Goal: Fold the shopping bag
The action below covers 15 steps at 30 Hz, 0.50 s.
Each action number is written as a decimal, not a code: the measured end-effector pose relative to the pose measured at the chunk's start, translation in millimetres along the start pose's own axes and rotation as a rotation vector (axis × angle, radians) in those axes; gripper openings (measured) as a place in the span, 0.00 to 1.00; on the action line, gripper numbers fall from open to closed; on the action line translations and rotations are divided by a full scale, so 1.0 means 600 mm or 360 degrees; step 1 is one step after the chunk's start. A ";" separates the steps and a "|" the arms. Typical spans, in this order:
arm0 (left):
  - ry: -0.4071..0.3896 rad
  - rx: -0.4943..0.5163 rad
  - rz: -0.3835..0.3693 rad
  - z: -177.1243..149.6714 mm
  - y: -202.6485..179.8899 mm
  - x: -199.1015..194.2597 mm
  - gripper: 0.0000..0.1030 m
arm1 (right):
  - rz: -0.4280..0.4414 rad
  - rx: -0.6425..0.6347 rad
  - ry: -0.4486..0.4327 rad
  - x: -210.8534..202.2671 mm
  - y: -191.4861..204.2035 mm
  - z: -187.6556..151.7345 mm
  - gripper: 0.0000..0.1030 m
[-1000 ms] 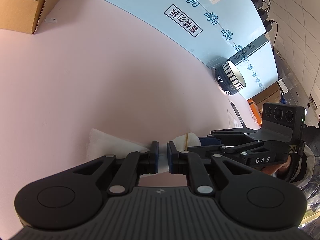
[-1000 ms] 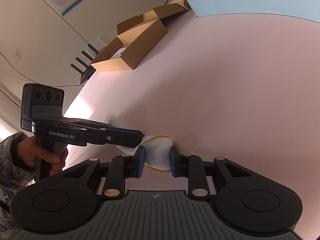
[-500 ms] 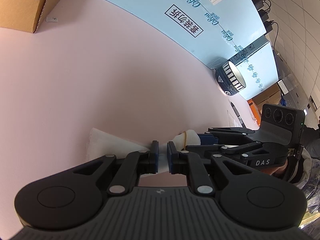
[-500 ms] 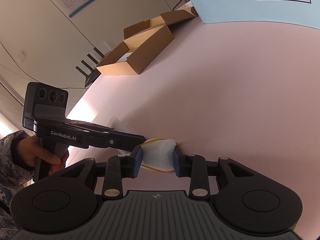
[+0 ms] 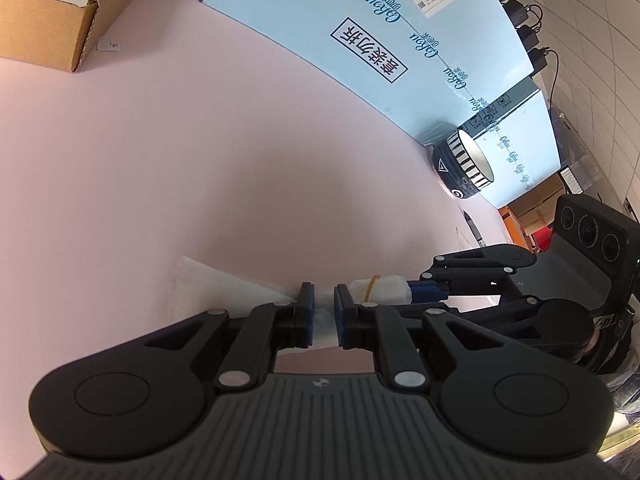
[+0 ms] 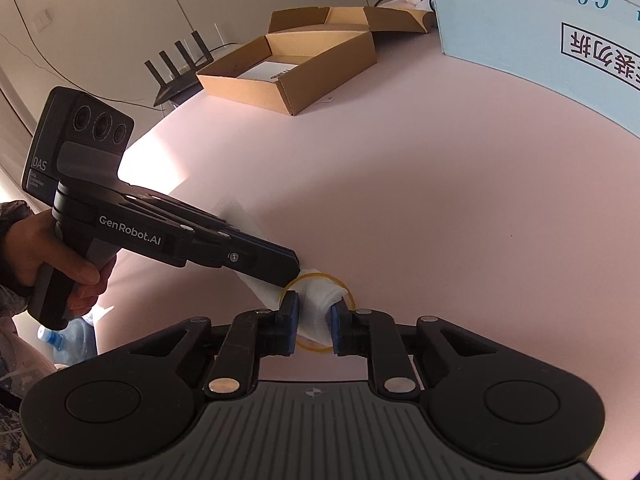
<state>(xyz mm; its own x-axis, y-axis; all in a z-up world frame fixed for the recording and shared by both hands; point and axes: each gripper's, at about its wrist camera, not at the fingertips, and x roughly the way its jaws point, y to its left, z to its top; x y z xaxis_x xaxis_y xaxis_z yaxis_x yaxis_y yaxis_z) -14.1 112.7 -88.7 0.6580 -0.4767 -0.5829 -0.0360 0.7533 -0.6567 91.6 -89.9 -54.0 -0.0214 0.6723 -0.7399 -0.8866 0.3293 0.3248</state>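
Note:
The white shopping bag [image 5: 224, 284] lies rolled into a narrow bundle on the pink table. My left gripper [image 5: 322, 314] is shut on its middle part. The rolled end [image 6: 316, 300] carries a yellow rubber band [image 6: 340, 282] looped around it. My right gripper [image 6: 313, 322] is shut on this rolled end, its blue pads pressing both sides. In the right wrist view the left gripper [image 6: 294, 266] comes in from the left, held by a hand. In the left wrist view the right gripper [image 5: 416, 292] holds the banded end [image 5: 380, 286] from the right.
An open cardboard box [image 6: 296, 68] stands at the far side, with a black router [image 6: 180, 72] behind it. A large light-blue carton [image 5: 360, 32] runs along the back. A black-and-white patterned bowl [image 5: 464, 168] sits by the carton. A pen [image 5: 474, 228] lies near it.
My right gripper has closed tighter on the rolled end and swung so the view tilts toward the cardboard box. The left gripper keeps its hold in the same place.

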 end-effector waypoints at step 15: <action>-0.0058 0.0362 0.0066 -0.040 -0.089 -0.061 0.25 | -0.0079 0.0022 -0.0150 -0.047 0.040 0.034 0.07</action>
<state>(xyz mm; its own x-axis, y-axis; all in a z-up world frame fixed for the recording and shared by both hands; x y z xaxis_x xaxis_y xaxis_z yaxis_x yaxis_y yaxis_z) -54.1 79.1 -43.7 0.6865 -0.4294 -0.5868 0.1040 0.8567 -0.5051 80.3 -87.3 -13.1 0.0667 0.7142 -0.6967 -0.8789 0.3726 0.2979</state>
